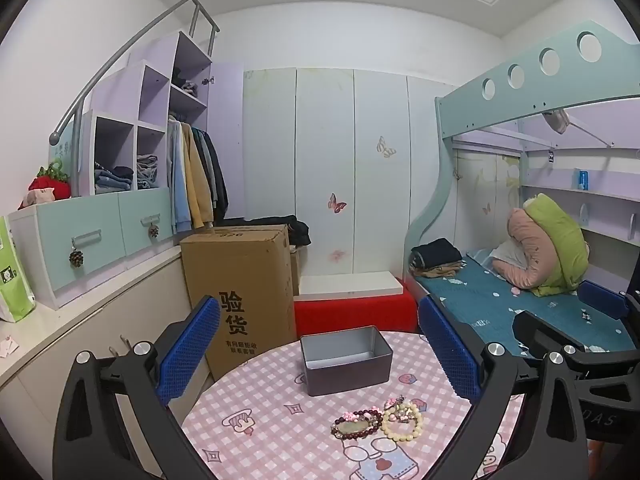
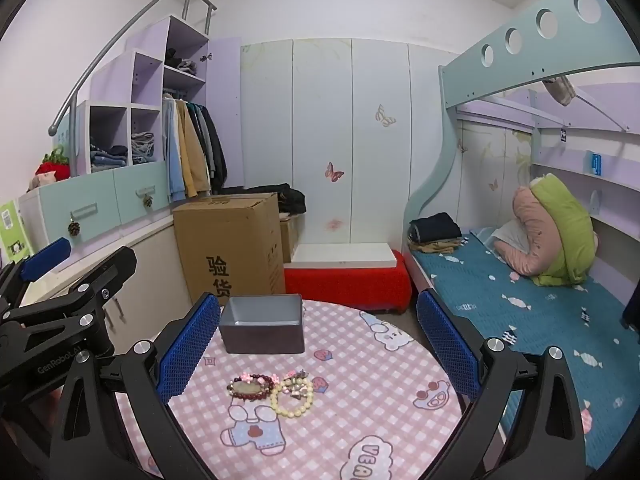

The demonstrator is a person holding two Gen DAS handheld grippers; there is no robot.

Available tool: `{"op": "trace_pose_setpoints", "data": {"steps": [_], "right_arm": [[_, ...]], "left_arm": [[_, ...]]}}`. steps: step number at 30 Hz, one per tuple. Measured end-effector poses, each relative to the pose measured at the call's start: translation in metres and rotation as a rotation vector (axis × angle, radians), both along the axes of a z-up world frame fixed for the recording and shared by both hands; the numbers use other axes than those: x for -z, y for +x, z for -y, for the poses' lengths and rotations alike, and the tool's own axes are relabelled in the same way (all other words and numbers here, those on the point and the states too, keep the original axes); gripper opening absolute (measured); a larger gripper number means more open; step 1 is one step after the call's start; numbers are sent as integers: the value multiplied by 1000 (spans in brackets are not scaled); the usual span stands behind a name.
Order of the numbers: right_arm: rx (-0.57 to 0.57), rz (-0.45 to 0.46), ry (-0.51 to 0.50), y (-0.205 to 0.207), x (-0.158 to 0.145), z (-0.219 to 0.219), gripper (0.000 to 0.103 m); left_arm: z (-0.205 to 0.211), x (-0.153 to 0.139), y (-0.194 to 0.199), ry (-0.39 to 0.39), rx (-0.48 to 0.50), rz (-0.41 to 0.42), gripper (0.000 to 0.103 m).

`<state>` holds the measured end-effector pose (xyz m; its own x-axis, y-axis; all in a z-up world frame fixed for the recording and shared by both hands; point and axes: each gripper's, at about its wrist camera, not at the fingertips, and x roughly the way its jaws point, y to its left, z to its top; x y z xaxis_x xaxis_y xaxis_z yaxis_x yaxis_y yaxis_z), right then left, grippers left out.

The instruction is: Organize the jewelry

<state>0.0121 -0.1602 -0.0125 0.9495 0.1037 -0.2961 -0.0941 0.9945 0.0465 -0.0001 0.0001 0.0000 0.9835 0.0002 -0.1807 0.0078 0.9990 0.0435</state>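
Bracelets (image 2: 272, 394) were clustered centre-frame on tabletop (image 2: 380, 392), tin (image 2: 262, 326) behind. Both tongs, left (image 1: 318, 354) and right (image 2: 318, 350), were spread, empty. One bracelet should be pinched by its rim.

A brown cardboard box (image 1: 244, 284) printed with black characters stands on the floor beside a low red bench (image 1: 354, 312) that carries a white board (image 1: 350, 285). Behind them runs a pale wardrobe (image 1: 340, 152) with butterfly stickers, and to its left an open purple shelf unit (image 1: 132, 136) holds folded clothes, with hanging jackets (image 1: 196, 176) beside it and pine cones dangling from teal drawers (image 1: 86, 240). On the right, a bunk bed (image 1: 536, 80) shelters a blue patterned mattress (image 2: 520, 304), folded dark clothes (image 2: 434, 230) and a rolled green and pink quilt (image 2: 552, 232).
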Motion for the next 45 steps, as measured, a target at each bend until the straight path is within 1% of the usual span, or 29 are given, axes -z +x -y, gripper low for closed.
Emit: {"op": "trace_pose_setpoints", "data": {"steps": [13, 15, 18, 23, 45], "right_arm": [[-1, 1, -1, -2, -3, -2, 96], [-1, 0, -3, 1, 2, 1, 96], [-1, 1, -2, 1, 3, 2, 96], [0, 4, -2, -1, -1, 2, 96], [0, 3, -2, -1, -1, 2, 96]], "left_arm": [[0, 0, 0, -3, 1, -5, 96], [0, -1, 0, -2, 1, -6, 96], [0, -1, -1, -2, 2, -4, 96], [1, 5, 1, -3, 2, -3, 96], [2, 3, 1, -6, 2, -6, 96]]}}
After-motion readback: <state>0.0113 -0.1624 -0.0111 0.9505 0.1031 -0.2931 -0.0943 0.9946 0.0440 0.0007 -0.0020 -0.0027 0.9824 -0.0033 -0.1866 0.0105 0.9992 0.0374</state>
